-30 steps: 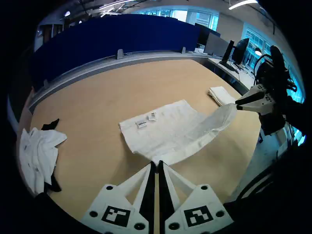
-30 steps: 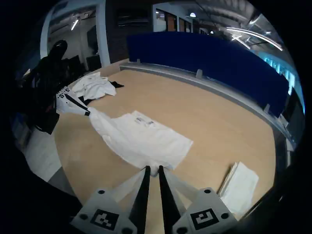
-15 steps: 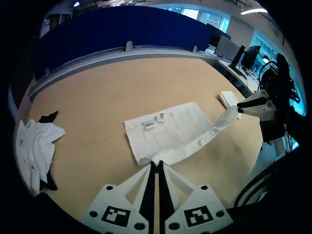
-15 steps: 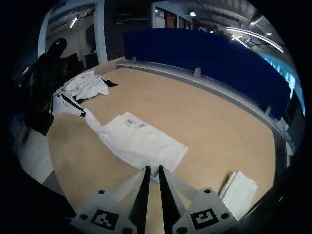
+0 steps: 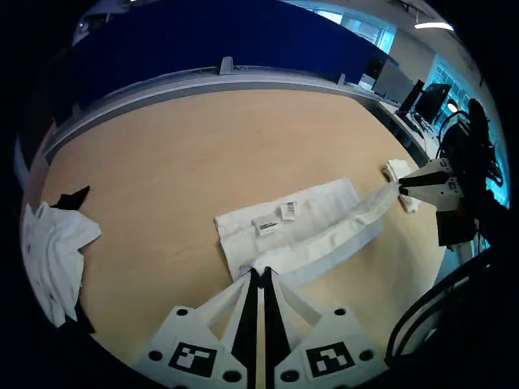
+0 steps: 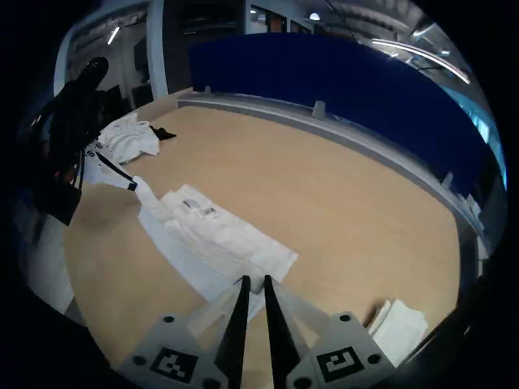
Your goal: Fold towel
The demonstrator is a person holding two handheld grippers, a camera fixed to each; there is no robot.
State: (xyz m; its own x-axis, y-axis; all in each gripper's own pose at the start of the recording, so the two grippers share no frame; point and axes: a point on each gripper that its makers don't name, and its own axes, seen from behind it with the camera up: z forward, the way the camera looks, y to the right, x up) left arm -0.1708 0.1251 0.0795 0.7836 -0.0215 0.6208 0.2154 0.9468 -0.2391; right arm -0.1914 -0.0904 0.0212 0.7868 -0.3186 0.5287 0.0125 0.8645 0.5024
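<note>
Now | left gripper [image 5: 261, 272] pinching towel [image 5: 305, 217] corner | right gripper [image 6: 253, 280] pinching opposite corner

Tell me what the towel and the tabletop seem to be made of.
Towel: soft white woven cloth, probably cotton terry; matte, it sags and creases where it is lifted, and carries small sewn labels. Tabletop: light wood or wood-look laminate; smooth, even tan, faint sheen. I cannot tell which.

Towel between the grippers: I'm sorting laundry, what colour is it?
The towel is plain white, clearest in the left gripper view.
</note>
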